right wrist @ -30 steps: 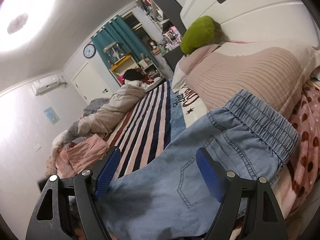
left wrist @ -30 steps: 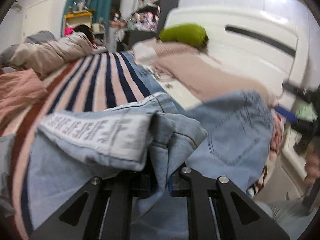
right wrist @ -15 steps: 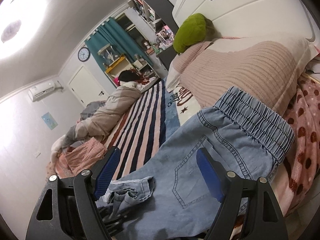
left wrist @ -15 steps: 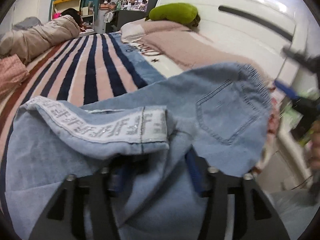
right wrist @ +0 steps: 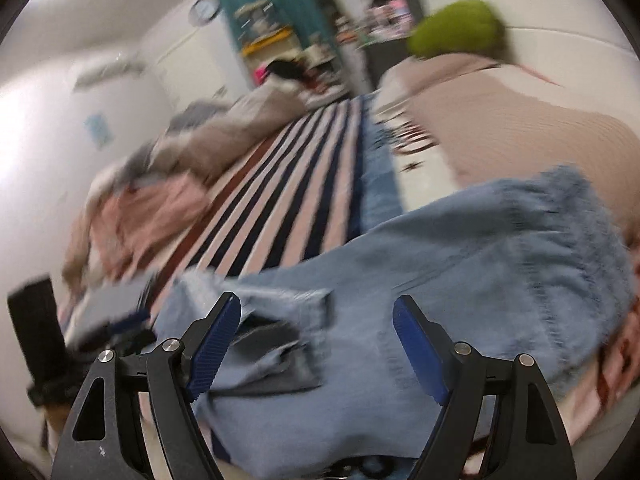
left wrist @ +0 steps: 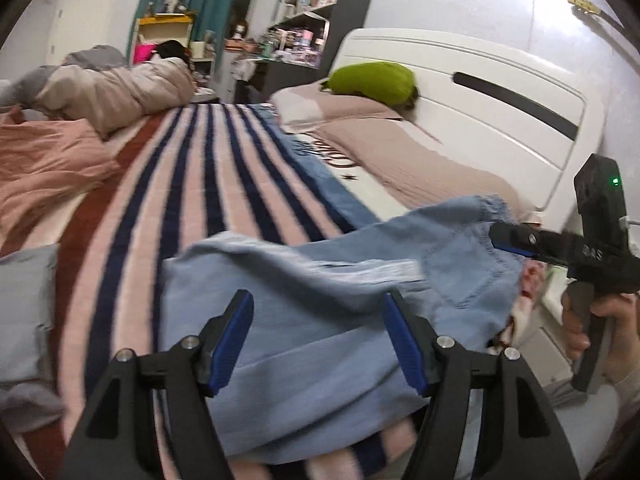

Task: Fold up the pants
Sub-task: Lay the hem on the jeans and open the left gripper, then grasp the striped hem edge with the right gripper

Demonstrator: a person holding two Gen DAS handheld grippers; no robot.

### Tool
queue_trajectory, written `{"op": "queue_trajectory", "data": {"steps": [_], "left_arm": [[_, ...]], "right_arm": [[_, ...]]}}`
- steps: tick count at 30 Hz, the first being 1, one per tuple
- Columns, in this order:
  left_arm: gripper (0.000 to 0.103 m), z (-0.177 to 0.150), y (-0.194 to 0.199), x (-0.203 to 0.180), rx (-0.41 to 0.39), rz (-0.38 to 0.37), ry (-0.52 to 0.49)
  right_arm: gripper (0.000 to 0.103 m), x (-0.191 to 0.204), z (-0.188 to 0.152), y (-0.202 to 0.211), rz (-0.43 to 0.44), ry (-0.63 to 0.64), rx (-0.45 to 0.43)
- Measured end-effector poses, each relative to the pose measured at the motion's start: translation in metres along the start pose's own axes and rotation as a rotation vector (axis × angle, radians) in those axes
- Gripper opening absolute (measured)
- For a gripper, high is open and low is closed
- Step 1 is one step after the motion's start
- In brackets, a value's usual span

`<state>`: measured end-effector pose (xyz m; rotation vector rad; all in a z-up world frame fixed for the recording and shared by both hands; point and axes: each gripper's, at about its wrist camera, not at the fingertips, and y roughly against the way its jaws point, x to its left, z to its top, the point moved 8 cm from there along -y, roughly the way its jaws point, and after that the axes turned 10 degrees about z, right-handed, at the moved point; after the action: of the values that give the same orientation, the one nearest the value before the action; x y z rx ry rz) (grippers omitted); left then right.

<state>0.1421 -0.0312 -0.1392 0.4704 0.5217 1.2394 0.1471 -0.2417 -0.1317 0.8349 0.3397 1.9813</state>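
**Blue jeans lie folded on the striped bed**

Denim pants (left wrist: 320,320), light blue, lie on the striped blanket (left wrist: 208,184) near the edge of the bed. One leg is folded over the top part. The stretchy waist points toward the pink knit cover (left wrist: 400,160) and the white headboard (left wrist: 480,92).

The left gripper (left wrist: 318,338) has just been opening its jaws. Now they stand apart over the pants and nothing is between the blue pads. The right gripper (right wrist: 316,344) has its jaws wide too, holding nothing. A green pillow (left wrist: 372,80) sits by the headboard.
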Motion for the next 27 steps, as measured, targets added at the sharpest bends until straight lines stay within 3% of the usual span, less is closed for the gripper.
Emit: {"op": "queue_trajectory", "data": {"steps": [5, 7, 10, 13, 20, 23, 24, 27], "left_arm": [[0.063, -0.006, -0.004, 0.035, -0.007, 0.034, 0.043], [0.063, -0.007, -0.009, 0.047, -0.009, 0.048, 0.062], [0.063, -0.008, -0.016, 0.062, -0.009, 0.064, 0.089], [0.063, -0.007, -0.022, 0.069, -0.013, 0.058, 0.101], [0.063, -0.01, -0.044, 0.075, 0.015, 0.042, 0.109], [0.063, -0.012, -0.051, 0.075, 0.025, 0.033, 0.113], [0.063, -0.013, -0.052, 0.075, 0.025, 0.031, 0.111], [0.063, -0.013, -0.054, 0.075, 0.024, 0.025, 0.112]], "right_arm": [[0.073, 0.047, -0.025, -0.046, 0.142, 0.094, 0.172], [0.055, 0.061, -0.033, -0.061, 0.18, 0.113, 0.224], [0.046, 0.066, -0.041, -0.084, 0.15, 0.132, 0.281], [0.04, 0.058, -0.038, -0.097, 0.116, 0.126, 0.283], [0.042, 0.021, -0.009, -0.107, -0.003, 0.094, 0.215], [0.048, 0.016, -0.012, -0.111, 0.109, -0.017, 0.258], [0.058, 0.017, -0.015, -0.111, 0.165, -0.05, 0.281], [0.068, 0.023, -0.025, -0.105, 0.178, 0.021, 0.302]]}}
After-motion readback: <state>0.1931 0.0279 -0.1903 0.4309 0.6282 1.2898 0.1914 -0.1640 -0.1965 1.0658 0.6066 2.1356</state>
